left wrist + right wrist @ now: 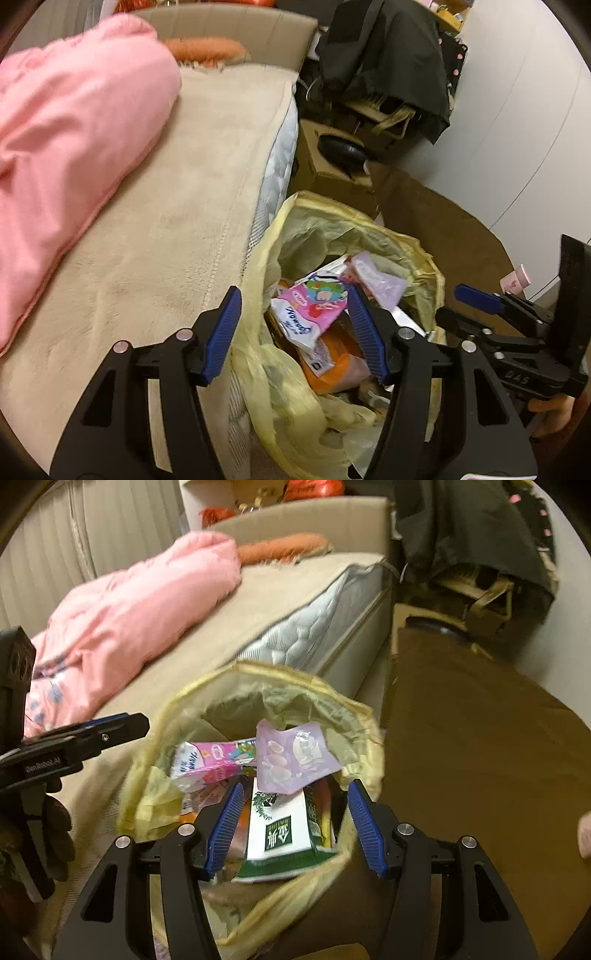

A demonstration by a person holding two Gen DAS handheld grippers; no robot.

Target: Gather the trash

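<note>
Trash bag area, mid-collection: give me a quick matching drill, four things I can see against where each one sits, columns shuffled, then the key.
Things:
1. pink quilt
2. purple pouch
3. green-and-white carton
4. orange pillow

Places:
A. in the yellow trash bag, between the open fingers of the right hand-held gripper as that camera sees it
B. heaped on the bed, left side
C. on top of the trash, toward the bag's far rim
D. at the far end of the bed, against the headboard

Pairs: 1-B, 2-C, 3-A, 4-D
</note>
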